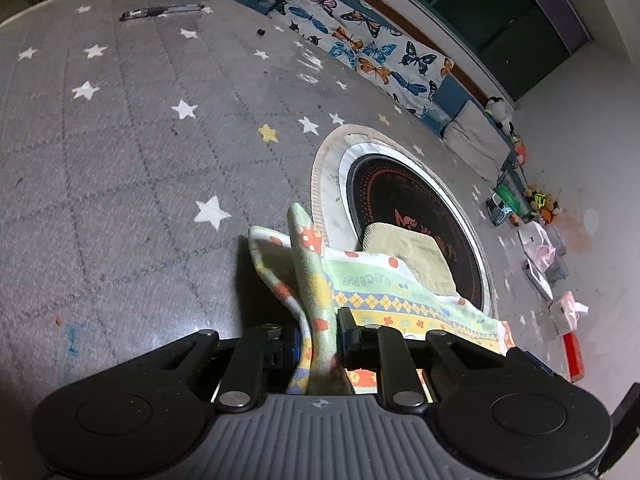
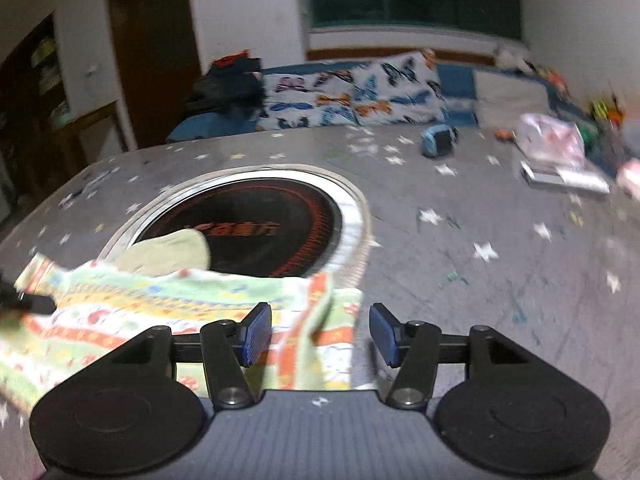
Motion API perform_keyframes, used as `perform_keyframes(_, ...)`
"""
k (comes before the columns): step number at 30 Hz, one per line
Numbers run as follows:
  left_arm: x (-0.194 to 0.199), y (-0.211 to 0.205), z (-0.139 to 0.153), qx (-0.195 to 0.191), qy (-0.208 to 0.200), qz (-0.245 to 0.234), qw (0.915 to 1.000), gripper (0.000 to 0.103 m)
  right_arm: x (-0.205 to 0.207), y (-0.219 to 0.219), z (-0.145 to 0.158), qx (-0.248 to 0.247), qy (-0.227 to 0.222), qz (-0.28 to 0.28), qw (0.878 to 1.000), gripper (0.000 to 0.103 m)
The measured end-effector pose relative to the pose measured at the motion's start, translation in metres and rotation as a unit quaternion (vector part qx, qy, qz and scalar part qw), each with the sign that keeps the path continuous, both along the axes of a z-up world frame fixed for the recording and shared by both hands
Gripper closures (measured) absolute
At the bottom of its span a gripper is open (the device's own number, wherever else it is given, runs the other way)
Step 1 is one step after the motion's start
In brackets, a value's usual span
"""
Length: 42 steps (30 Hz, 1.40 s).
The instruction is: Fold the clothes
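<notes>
A pale green cloth with orange, yellow and blue patterns (image 1: 372, 284) lies on a grey star-print table cover (image 1: 132, 152), partly over a round black cooktop (image 1: 416, 216). My left gripper (image 1: 320, 334) is shut on a bunched corner of this cloth, which stands up between the fingers. In the right wrist view the same cloth (image 2: 168, 304) spreads to the left. My right gripper (image 2: 320, 334) is open, with the cloth's right corner lying between and below its blue pads (image 2: 256, 332). A plain olive cloth (image 1: 412, 252) lies folded on the cooktop, partly under the patterned one.
A butterfly-print cushion (image 2: 352, 96) and a grey pillow (image 2: 508, 98) lie on the bench behind the table. A blue toy (image 2: 438, 142), pink bags and books (image 2: 560, 156) sit at the table's far right. A pen (image 1: 160, 11) lies at the far left.
</notes>
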State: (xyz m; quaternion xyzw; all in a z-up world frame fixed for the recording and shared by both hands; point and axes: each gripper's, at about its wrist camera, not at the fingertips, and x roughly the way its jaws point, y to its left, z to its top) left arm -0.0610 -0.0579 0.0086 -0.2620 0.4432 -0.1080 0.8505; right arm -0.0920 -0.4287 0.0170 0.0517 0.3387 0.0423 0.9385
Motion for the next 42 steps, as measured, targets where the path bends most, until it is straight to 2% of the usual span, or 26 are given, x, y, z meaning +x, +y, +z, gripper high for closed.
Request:
perform_keyframes(4, 0.001, -0.002, 0.001, 0.008, -0.002, -0.003, 1.0000, 0.085, -0.001, -0.011, -0.010, 0.040, 0.014, -0.007, 0.999, 0.048)
perform_keyframes(5, 0.001, -0.002, 0.001, 0.011, -0.002, -0.005, 0.9999, 0.085, -0.003, -0.009, -0.010, 0.041, 0.010, -0.006, 0.999, 0.052)
perform_keyframes(6, 0.001, -0.003, 0.002, 0.015, -0.003, -0.006, 0.9999, 0.085, -0.005, -0.007, -0.009, 0.042, 0.010, -0.002, 0.999, 0.062)
perform_keyframes(9, 0.001, -0.008, 0.006, 0.026, -0.009, -0.012, 0.9995, 0.085, -0.007, 0.002, -0.007, 0.042, 0.009, 0.006, 0.999, 0.082)
perform_keyframes(12, 0.002, -0.014, 0.014, 0.036, -0.020, -0.024, 0.9989, 0.089, -0.013, 0.006, -0.002, 0.038, -0.007, 0.007, 0.999, 0.096)
perform_keyframes(18, 0.011, -0.039, 0.044, 0.045, -0.055, -0.064, 0.9954, 0.093, -0.032, -0.001, 0.028, 0.038, -0.052, -0.001, 0.998, 0.097)
perform_keyframes(23, 0.027, -0.085, 0.069, 0.059, -0.086, -0.110, 0.9885, 0.094, -0.042, -0.021, 0.056, 0.012, -0.082, -0.025, 0.996, 0.098)
perform_keyframes(30, 0.052, -0.161, 0.091, 0.066, -0.112, -0.170, 0.9769, 0.094, -0.050, -0.071, 0.086, -0.018, -0.113, -0.084, 0.990, 0.098)
perform_keyframes(36, 0.073, -0.222, 0.091, 0.078, -0.112, -0.206, 0.9690, 0.094, -0.052, -0.115, 0.099, -0.037, -0.122, -0.129, 0.983, 0.098)
perform_keyframes(42, 0.085, -0.269, 0.079, 0.102, -0.108, -0.236, 0.9604, 0.094, -0.045, -0.151, 0.084, -0.040, -0.098, -0.161, 0.981, 0.098)
